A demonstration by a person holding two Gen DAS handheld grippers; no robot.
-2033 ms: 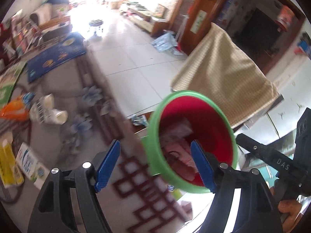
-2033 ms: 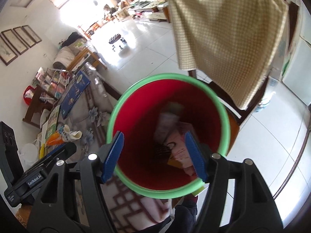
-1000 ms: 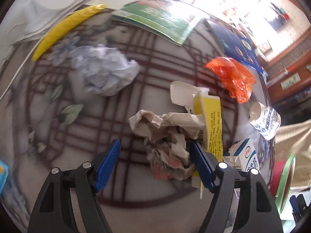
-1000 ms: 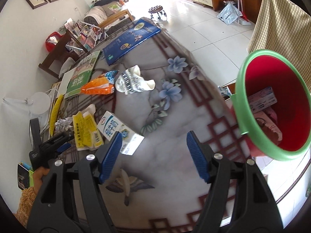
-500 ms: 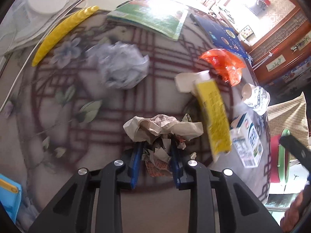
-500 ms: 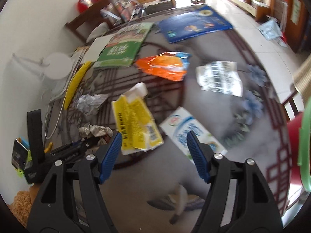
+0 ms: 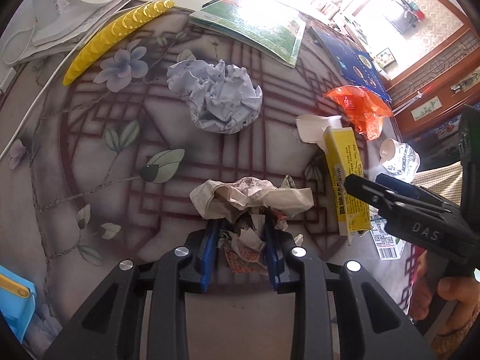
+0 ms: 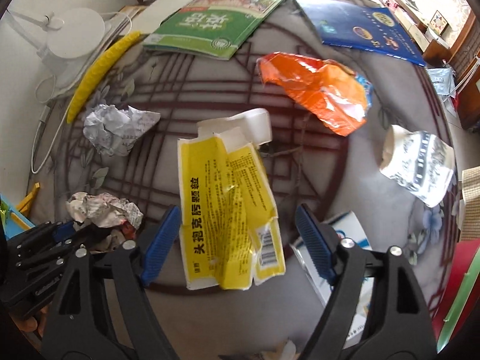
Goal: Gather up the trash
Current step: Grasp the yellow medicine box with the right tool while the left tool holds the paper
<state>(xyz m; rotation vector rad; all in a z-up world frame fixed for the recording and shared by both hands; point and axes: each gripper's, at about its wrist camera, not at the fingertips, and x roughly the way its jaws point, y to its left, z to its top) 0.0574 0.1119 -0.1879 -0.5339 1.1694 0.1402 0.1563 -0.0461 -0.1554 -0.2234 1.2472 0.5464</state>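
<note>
At the bottom centre of the left wrist view, the left gripper [image 7: 241, 240] is clenched on a crumpled wad of brownish printed paper [image 7: 250, 199], its blue pads pressing into the wad from both sides on the patterned tablecloth [image 7: 126, 180]. The same wad shows at the lower left of the right wrist view, caught in that gripper. The right gripper [image 8: 237, 240] has just been opening its jaws and they stand wide apart at the bottom of its own frame, either side of a flattened yellow carton [image 8: 228, 210] that lies between them; the pads do not press on it. Above the carton's top end lies a white paper scrap [image 8: 252, 124], touching it. A ball of crumpled white paper [image 7: 214, 99] lies in the upper middle of the left view, and an orange plastic wrapper [image 8: 318, 90] sits in the upper right of the right view, with a squashed blue-and-white paper cup [image 8: 420, 165] at the right edge. A white and blue milk carton [image 8: 351, 240] lies just beside the right pad. Along the top are a green book [image 8: 216, 21], a blue book [image 8: 366, 27] and a yellow curved strip [image 8: 99, 69]. The green rim of the red bin [image 8: 459, 294] shows at the lower right edge.
</note>
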